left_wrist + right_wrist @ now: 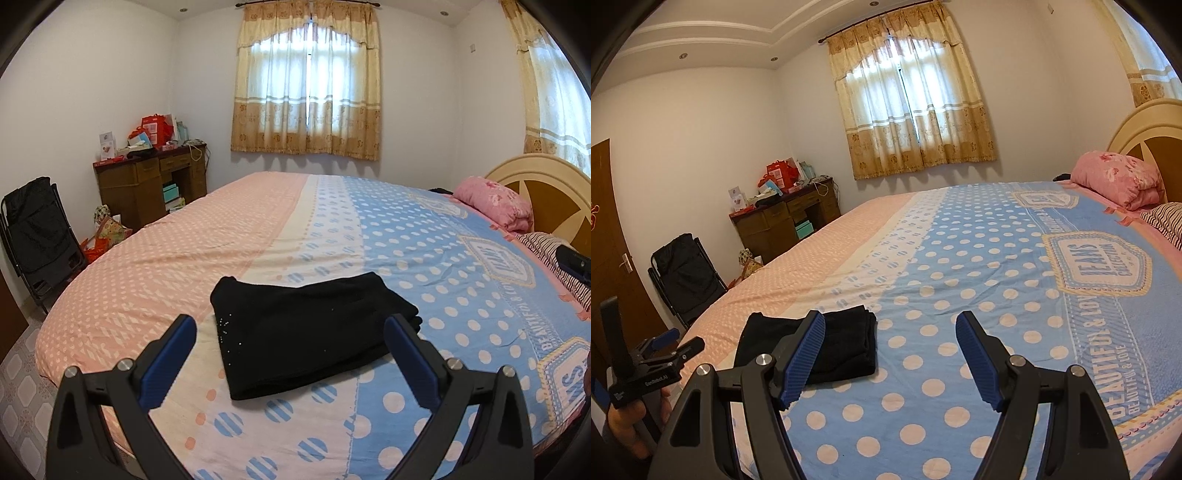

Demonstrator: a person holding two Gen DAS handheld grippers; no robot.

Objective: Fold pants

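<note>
taking the black pants (306,332) as the landmark: they are lying folded into a compact rectangle on the bed cover (443,280), near the front edge of the bed, on the cream strip where the pink part is meeting the blue dotted part.

far to the left of the pants, a black folding chair (35,232) is standing on the floor. behind it and still left of the pants, a brown desk (147,184) with red boxes on top is standing against the wall.

the left gripper (290,336) is hanging just in front of the pants, with its jaws spread wide apart and holding nothing; the folded pants are showing between the two blue pads.

the right gripper (890,343) is hanging to the right of the pants, over the blue dotted part, its jaws also wide apart and empty. its left finger is covering a part of the pants in the right wrist view.

far behind the pants, a curtain (306,85) is hanging over the window. far to the right of the pants, a pink pillow (1119,181) is lying by the headboard (546,188).
</note>
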